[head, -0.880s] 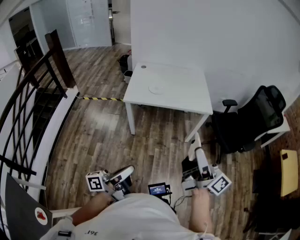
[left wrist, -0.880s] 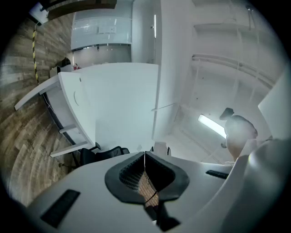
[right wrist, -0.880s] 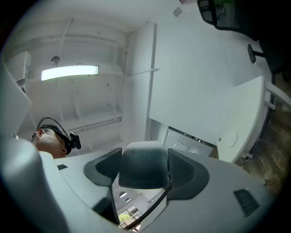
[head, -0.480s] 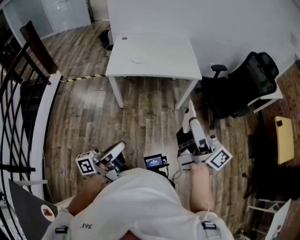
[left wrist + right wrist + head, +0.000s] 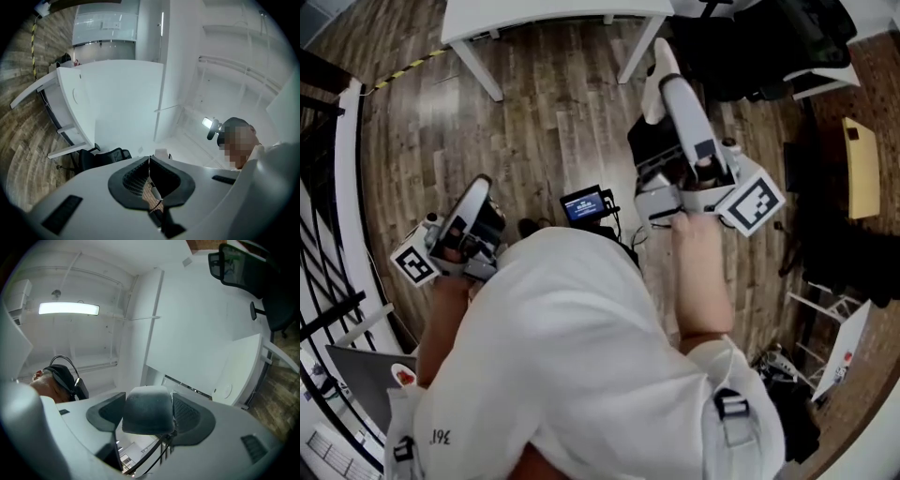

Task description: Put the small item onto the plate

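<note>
My right gripper (image 5: 147, 416) is shut on the small item (image 5: 146, 409), a rounded grey block that fills the gap between its pads. In the head view this gripper (image 5: 662, 67) points away from me, toward the white table (image 5: 546, 11). The round white plate (image 5: 225, 390) lies flat on that table (image 5: 236, 363), well apart from the gripper. My left gripper (image 5: 149, 163) is shut with nothing in it, its pads meeting in a thin line. It is held low at my left side (image 5: 476, 190). The left gripper view shows the table (image 5: 112, 89) and the plate (image 5: 75, 96) far off.
A black office chair (image 5: 787, 37) stands right of the table. A small device with a lit screen (image 5: 585, 204) hangs at my chest with cables. A dark stair railing (image 5: 323, 197) runs along the left. A yellow thing (image 5: 861, 159) sits at the far right. The floor is wood.
The head view has swung down: the table slid to the top edge and the plate left the picture. Both grippers show larger and higher. Their jaws look unchanged.
</note>
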Demonstrator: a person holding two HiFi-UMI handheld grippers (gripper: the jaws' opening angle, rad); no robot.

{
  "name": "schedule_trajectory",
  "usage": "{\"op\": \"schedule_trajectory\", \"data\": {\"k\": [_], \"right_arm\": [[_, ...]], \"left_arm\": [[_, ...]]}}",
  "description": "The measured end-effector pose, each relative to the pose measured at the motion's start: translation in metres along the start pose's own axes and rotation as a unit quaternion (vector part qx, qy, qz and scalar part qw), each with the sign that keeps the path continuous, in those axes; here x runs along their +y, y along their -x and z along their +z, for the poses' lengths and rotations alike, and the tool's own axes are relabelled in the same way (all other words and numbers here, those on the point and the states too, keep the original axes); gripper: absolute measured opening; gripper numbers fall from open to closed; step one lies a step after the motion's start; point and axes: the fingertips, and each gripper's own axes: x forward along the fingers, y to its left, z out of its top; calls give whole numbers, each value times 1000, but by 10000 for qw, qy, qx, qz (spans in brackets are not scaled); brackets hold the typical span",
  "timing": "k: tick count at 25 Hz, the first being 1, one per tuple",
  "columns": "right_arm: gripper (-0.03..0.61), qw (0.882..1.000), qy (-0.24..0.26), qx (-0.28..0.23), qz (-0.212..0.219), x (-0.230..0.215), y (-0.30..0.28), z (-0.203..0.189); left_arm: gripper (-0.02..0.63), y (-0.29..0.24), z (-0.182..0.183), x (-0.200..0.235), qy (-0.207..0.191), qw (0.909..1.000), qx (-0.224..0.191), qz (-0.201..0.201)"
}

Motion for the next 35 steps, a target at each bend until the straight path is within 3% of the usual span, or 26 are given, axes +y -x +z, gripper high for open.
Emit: {"op": "schedule_trajectory", "data": {"k": [4, 9, 18, 35], "right_arm": [[318, 9999, -115, -49, -55, -2, 29, 14], [318, 9999, -115, -16, -102, 5, 14, -8], [318, 9996, -189, 89, -193, -1, 26, -5], [318, 9990, -379, 187, -109, -32, 46, 37]], "left_arm": [[6, -14, -31, -2, 73, 9999, 34, 69], [6, 4, -16, -7, 105, 9999, 63, 53], [7, -4, -32, -5, 185, 9998, 91, 76], [7, -49, -58, 11, -1, 9998, -3, 206]]}}
